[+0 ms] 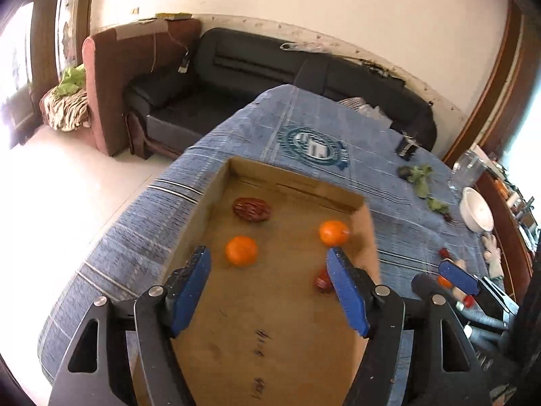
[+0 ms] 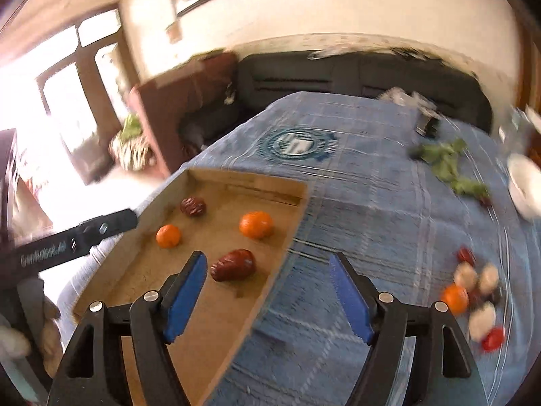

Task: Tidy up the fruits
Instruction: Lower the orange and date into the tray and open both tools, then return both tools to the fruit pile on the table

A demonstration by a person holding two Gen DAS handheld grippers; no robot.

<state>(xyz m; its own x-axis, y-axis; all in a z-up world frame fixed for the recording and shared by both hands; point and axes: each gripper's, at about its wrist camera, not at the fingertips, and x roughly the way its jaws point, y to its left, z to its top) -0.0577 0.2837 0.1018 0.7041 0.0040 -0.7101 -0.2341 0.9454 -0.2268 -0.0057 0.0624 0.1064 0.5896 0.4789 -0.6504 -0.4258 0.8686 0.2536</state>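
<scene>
Your right claw (image 2: 267, 291) hangs spread and empty over the box's (image 2: 290, 233) right wall, a date (image 2: 234, 265) just ahead-left inside. Loose fruit (image 2: 454, 298) waits well off to its right on the cloth (image 2: 372, 209), nearer this hand. Your left claw (image 1: 268, 286), also spread, hovers over the box with two oranges (image 1: 241, 250) ahead; nothing blocks the way.

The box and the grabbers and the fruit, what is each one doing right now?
Box: open on top, on the blue cloth, holding four fruits.
Two oranges: lying in the box, apart.
Two dark red fruits: lying in the box, apart.
Loose fruit pile: on the cloth, outside the box.
Left gripper: open, empty, over the box.
Right gripper: open, empty, over the box's right edge.
White bowl: upright on the table.
</scene>
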